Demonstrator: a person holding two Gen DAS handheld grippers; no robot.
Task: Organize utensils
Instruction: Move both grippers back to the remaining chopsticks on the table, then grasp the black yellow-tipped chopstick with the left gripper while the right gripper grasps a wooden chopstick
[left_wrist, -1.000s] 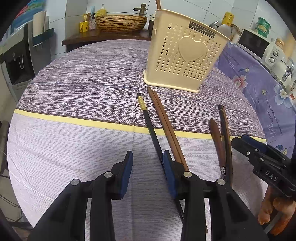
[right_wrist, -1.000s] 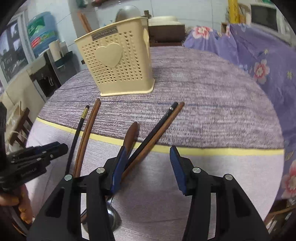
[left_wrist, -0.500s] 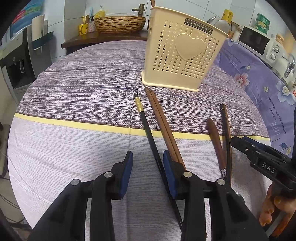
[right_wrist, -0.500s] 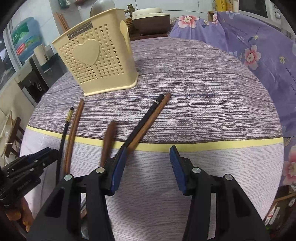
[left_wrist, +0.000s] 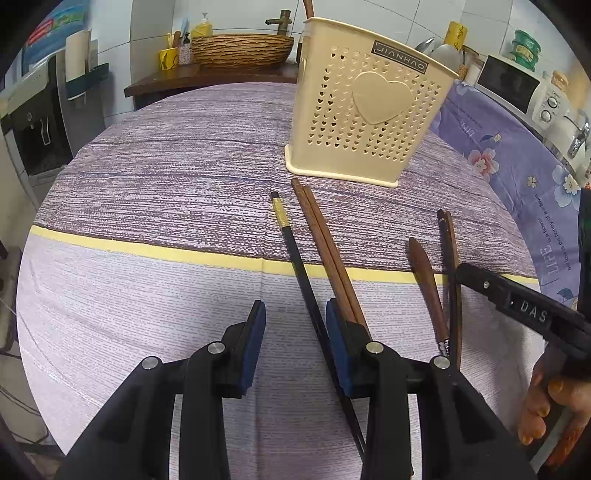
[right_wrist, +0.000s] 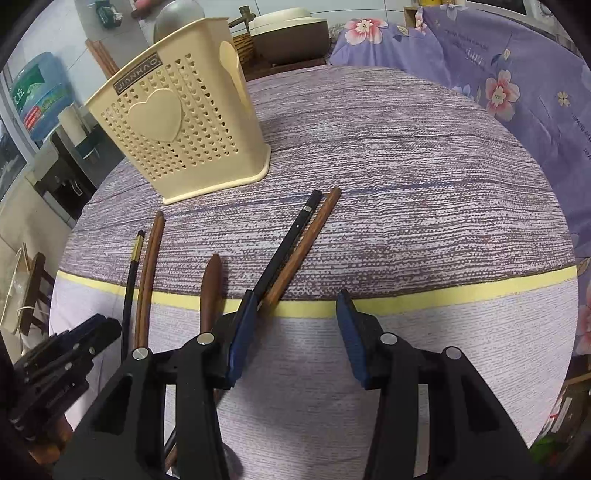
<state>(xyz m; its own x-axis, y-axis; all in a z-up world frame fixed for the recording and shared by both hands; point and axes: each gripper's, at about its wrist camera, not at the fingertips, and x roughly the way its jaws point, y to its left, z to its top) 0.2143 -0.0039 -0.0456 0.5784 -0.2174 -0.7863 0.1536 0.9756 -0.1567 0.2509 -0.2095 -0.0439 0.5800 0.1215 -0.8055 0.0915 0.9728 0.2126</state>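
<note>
Both views have crept closer to the holder over the last second, and the right tool (right_wrist: 295, 334) now sits further up the dark chopstick pair than it did. From my left wrist camera, the left tool (left_wrist: 295, 341) hangs over the desk (left_wrist: 147, 295) with its blue pads (left_wrist: 255, 343) apart and nothing between them. Just inside its right pad runs a black chopstick with a gold band (left_wrist: 295, 254), and touching that pad on the other side lies a brown chopstick pair (left_wrist: 325, 243), tips pointing toward the cream utensil holder (left_wrist: 365, 110) standing upright further back. To the right rests a wooden-handled spoon (left_wrist: 424, 277), then a black and a brown chopstick lying together (left_wrist: 450, 258), with the right tool's black body reaching over their lower part. From the right wrist camera, the right tool's pads (right_wrist: 351, 336) are also spread wide and grip nothing; its left pad sits right over that black-and-brown pair (right_wrist: 295, 240), though I cannot tell whether it touches them. All the loose utensils lie flat on the striped cloth, outside the holder.
</note>
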